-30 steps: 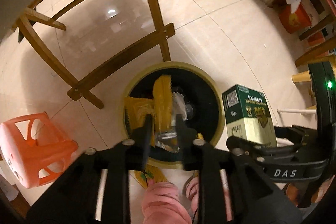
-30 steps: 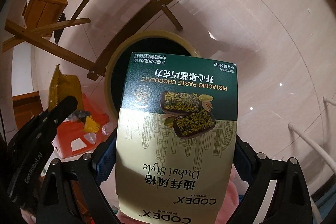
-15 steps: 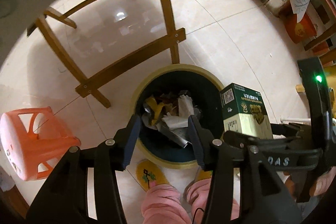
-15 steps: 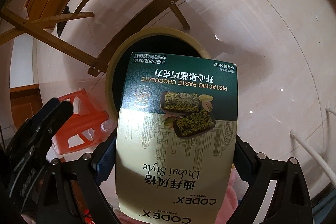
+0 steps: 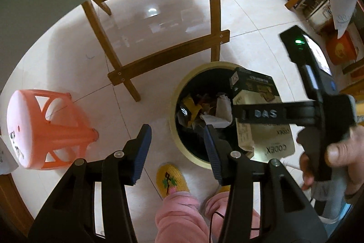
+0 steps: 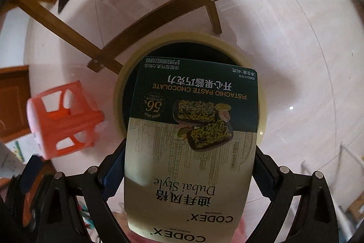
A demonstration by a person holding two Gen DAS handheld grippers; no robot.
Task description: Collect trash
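Clamping flat glossy cardboard chocolate box (image 6: pixel 193 140), right gripper (image 6: pixel 188 165) holds it above round yellow-rimmed bin (image 5: pixel 179 92); left gripper (image 5: pixel 177 147) half-open, empty, beside bin rim.

chocolate box (image 5: pixel 257 92) over bin (image 5: pixel 182 145) (trash inside)

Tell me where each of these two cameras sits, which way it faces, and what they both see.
Left wrist: on the left gripper, facing steeply down at the floor and trash bin; open empty jaws, pink trouser legs, slipper, the right hand.
Right wrist: on the right gripper, facing down over the bin; its jaws clamp the chocolate box.
Shared: bin, chocolate box, orange stool, wooden chair legs.
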